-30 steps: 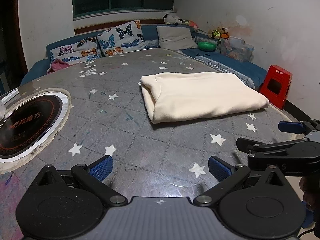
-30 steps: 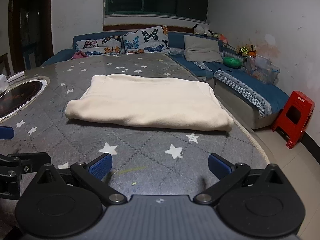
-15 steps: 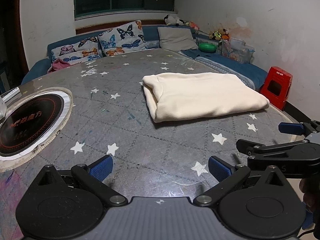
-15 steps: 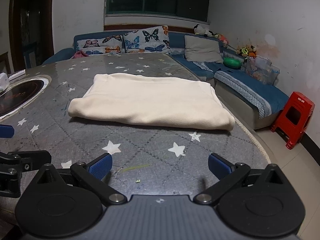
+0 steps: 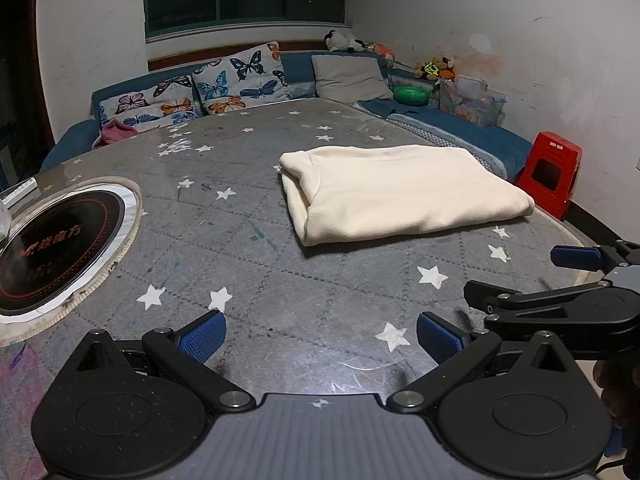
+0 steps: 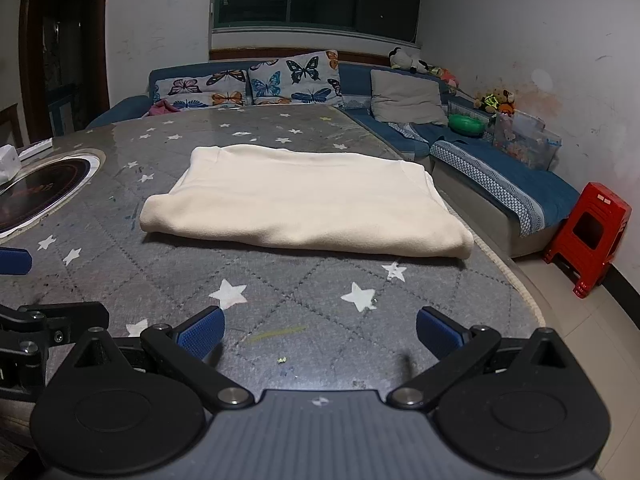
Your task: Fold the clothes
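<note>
A cream garment [image 5: 400, 194] lies folded into a flat rectangle on the grey star-patterned round table [image 5: 248, 240]; it also shows in the right wrist view [image 6: 304, 204]. My left gripper [image 5: 320, 338] is open and empty, above the near table edge, well short of the garment. My right gripper [image 6: 318, 332] is open and empty, also near the table edge, in front of the garment's long folded side. The right gripper shows at the right of the left wrist view [image 5: 560, 292]. The left gripper's arm shows at the left of the right wrist view [image 6: 24, 320].
A round black induction hob [image 5: 52, 244] is set into the table at left. A blue corner sofa with butterfly cushions [image 5: 236, 80] runs behind and right of the table. A red plastic stool [image 6: 588, 236] stands on the floor at right.
Both grippers have drawn back slightly and risen a little; the garment sits a bit farther and higher in both views. The garment has not moved. Both stay open.
</note>
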`<action>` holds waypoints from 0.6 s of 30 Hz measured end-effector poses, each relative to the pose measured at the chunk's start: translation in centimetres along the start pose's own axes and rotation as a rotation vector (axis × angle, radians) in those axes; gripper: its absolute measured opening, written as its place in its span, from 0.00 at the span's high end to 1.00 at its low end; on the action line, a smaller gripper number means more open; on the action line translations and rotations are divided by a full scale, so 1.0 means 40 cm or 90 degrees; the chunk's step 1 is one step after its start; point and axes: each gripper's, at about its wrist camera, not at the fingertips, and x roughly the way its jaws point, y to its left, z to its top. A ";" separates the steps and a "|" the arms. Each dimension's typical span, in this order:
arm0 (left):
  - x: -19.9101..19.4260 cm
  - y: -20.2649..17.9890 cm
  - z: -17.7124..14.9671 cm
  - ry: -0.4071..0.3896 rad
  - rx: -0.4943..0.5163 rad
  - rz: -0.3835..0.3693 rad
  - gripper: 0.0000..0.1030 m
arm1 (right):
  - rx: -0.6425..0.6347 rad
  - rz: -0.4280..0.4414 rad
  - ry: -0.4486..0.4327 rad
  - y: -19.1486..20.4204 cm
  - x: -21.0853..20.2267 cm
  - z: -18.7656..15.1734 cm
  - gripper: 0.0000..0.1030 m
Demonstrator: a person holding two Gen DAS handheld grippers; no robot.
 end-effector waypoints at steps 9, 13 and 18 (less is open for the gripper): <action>0.014 -0.003 0.014 0.000 0.006 -0.001 0.00 | 0.003 0.001 0.005 -0.002 0.011 0.003 0.00; 0.027 -0.002 0.022 0.004 0.008 -0.001 0.00 | 0.005 0.001 0.008 -0.002 0.021 0.007 0.00; 0.043 0.003 0.033 0.008 0.007 0.000 0.00 | 0.006 0.003 0.012 -0.003 0.036 0.015 0.00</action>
